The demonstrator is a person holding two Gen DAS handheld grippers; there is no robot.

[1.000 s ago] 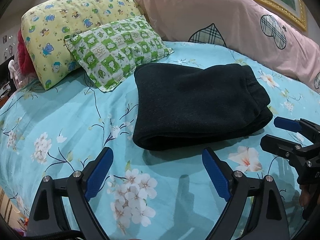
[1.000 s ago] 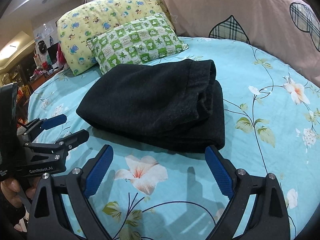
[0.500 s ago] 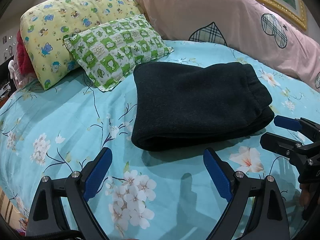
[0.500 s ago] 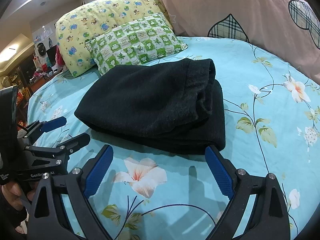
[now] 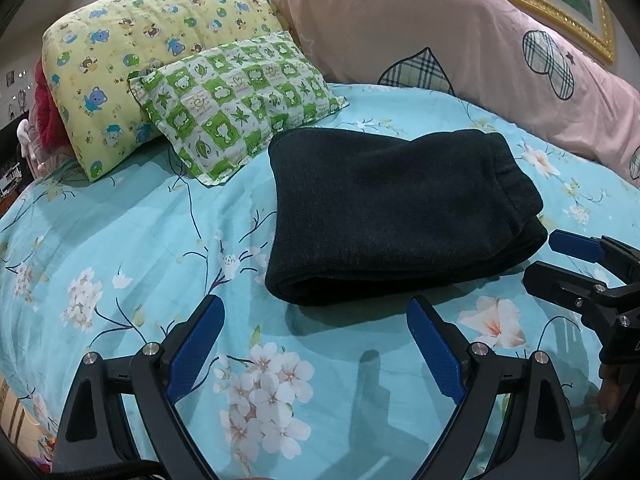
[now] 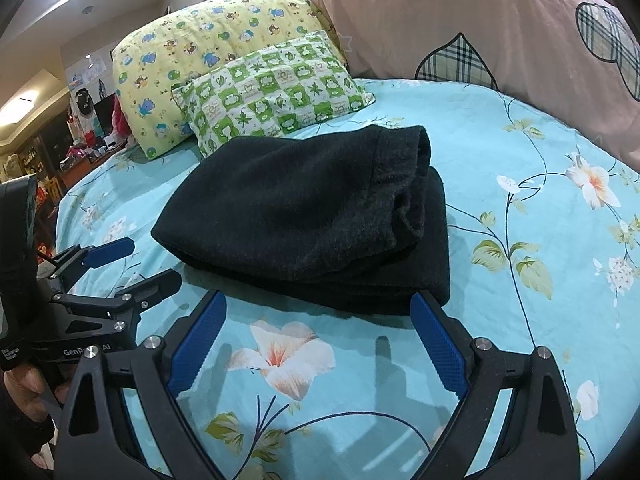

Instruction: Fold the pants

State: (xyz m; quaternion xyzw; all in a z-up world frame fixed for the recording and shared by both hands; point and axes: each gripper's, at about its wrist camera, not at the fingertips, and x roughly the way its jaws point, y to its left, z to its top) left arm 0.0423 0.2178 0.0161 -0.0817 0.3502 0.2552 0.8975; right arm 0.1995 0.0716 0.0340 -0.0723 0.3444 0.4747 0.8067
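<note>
Left wrist view: black pants lie as a compact stacked bundle mid-bed, just near of the green checked pillow. Folding looks essentially complete; at most a tidy remains. Long axis runs left–right, folded edge left, waistband end right. Left gripper and right gripper hover near of the bundle, both spread wide and holding nothing.
</note>
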